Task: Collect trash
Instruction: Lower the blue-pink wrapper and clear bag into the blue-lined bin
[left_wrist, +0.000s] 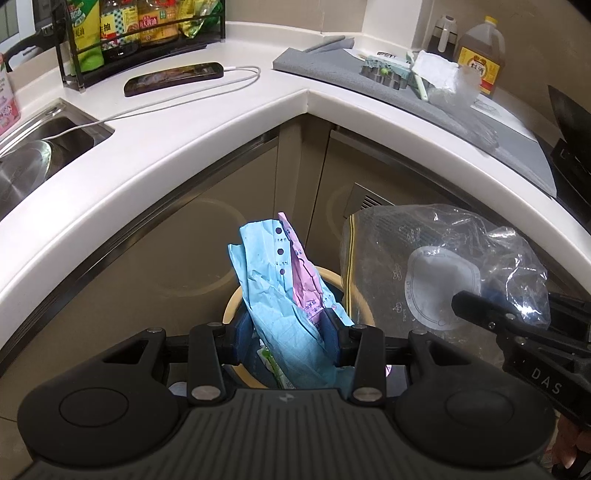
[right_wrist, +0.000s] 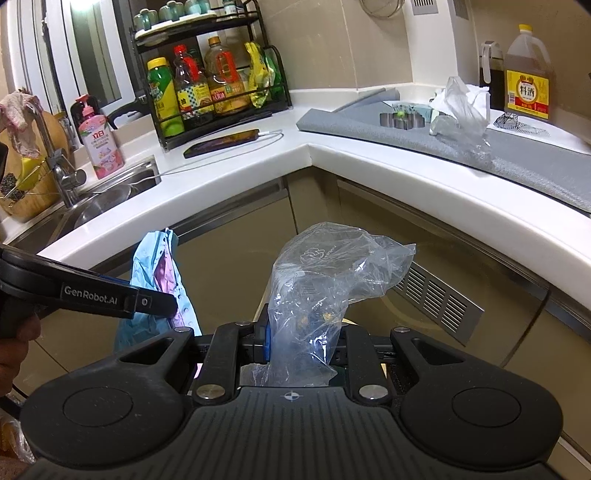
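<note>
Left wrist view: our left gripper (left_wrist: 286, 339) pinches crumpled blue-and-pink paper (left_wrist: 280, 280) above the round tan-rimmed bin (left_wrist: 231, 306). Our right gripper (right_wrist: 304, 341) pinches a clear plastic bag (right_wrist: 325, 273). Neither is dropped yet; more clear plastic wrapping (right_wrist: 461, 107) remains on the countertop.

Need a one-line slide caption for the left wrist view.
Left gripper holds crumpled blue and pink paper over the bin, beside the right gripper's clear plastic bag.

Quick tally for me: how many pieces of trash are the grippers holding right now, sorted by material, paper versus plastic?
Paper: 1, the crumpled blue and pink paper in the left gripper
Plastic: 1, the clear plastic bag in the right gripper
Total: 2
</note>
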